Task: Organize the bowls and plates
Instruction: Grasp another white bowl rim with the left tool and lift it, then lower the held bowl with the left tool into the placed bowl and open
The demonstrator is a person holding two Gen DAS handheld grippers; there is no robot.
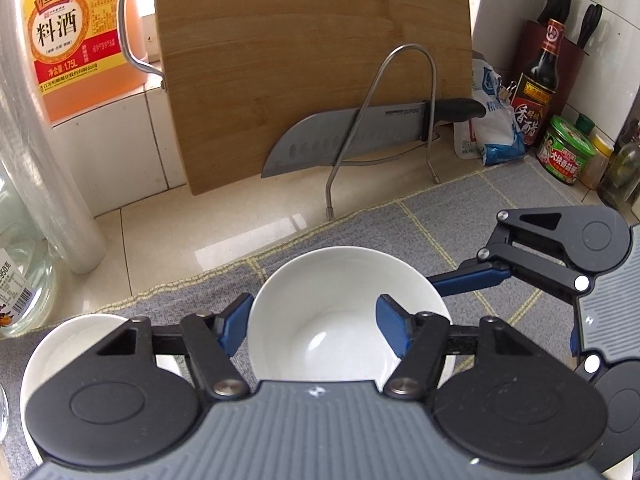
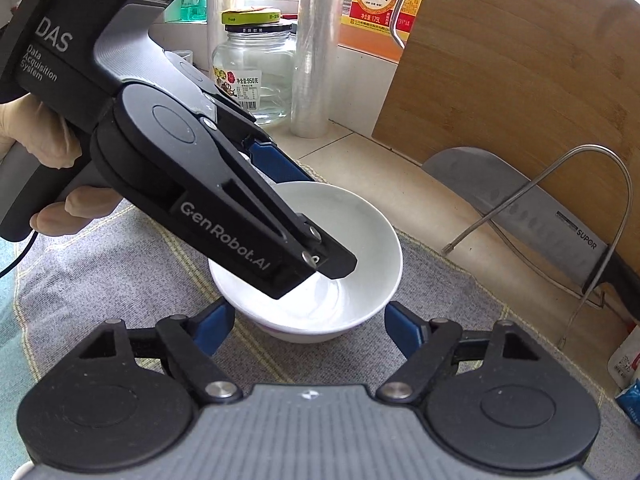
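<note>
A white bowl [image 1: 332,304] sits on a grey checked mat [image 1: 460,216]; it also shows in the right wrist view [image 2: 360,232]. My left gripper [image 1: 314,330] is open, one finger outside the bowl's left wall and one inside it, straddling the rim. In the right wrist view the left gripper's fingers [image 2: 312,248] reach down into the bowl. My right gripper [image 2: 308,326] is open and empty just in front of the bowl. A second white dish [image 1: 76,336] lies at the lower left, partly hidden by my left gripper.
A wooden cutting board [image 1: 312,68] leans on the back wall with a knife [image 1: 352,136] in a wire rack [image 1: 400,120]. A cooking wine bottle [image 1: 76,36], a glass jar [image 2: 256,68] and a film roll [image 2: 316,48] stand left. Sauce bottles and jars [image 1: 560,152] crowd the right corner.
</note>
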